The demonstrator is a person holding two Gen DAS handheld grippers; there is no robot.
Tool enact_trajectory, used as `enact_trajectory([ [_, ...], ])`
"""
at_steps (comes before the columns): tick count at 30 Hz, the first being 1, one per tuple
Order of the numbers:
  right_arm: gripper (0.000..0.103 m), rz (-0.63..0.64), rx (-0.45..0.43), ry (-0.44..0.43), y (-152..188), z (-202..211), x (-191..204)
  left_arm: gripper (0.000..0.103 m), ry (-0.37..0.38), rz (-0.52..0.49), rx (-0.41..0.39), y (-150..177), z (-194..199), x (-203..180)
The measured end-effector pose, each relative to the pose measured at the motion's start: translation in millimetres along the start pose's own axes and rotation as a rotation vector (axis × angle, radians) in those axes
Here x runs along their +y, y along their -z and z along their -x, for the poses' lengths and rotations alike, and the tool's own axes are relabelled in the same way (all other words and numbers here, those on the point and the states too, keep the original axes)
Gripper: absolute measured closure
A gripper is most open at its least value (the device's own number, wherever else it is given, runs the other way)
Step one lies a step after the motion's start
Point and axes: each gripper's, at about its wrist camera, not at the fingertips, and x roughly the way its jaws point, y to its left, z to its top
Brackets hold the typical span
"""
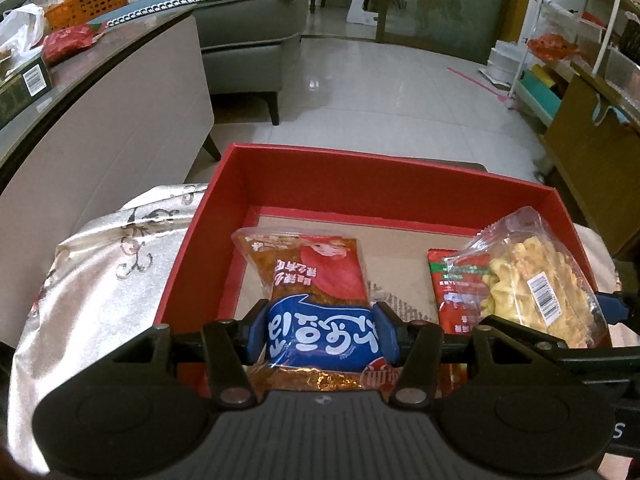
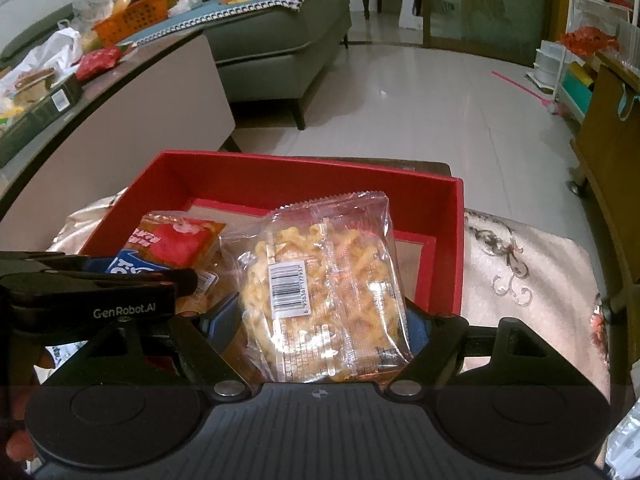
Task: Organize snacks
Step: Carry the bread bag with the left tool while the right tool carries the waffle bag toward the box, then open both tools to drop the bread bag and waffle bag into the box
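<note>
A red open box stands on a stool covered with silver cloth. My left gripper is shut on a red-and-blue snack pack and holds it over the box's left half. My right gripper is shut on a clear bag of yellow twisted crisps, held over the box; the bag also shows in the left wrist view. A small red-and-green sachet lies in the box under the crisps bag. The left gripper's body shows at the left of the right wrist view.
A beige table at the left carries an orange basket, a red packet and a dark carton. A grey sofa stands behind. A wooden cabinet and white rack stand at the right, on a tiled floor.
</note>
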Motion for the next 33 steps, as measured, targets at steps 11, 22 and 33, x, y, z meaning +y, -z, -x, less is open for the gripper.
enact_trajectory([
  [11, 0.019, -0.017, 0.013, -0.007, 0.3, -6.1, -3.7, 0.054, -0.002, -0.014, -0.008, 0.3, -6.0, 1.4],
  [22, 0.018, 0.008, 0.041, 0.006, 1.8, -14.8, 0.4, 0.045, 0.033, 0.021, 0.024, -3.3, -10.6, 8.9],
  [33, 0.013, -0.034, 0.031, 0.010, -2.5, -5.2, -2.7, 0.039, 0.036, 0.024, -0.003, -7.0, 6.1, 12.3],
])
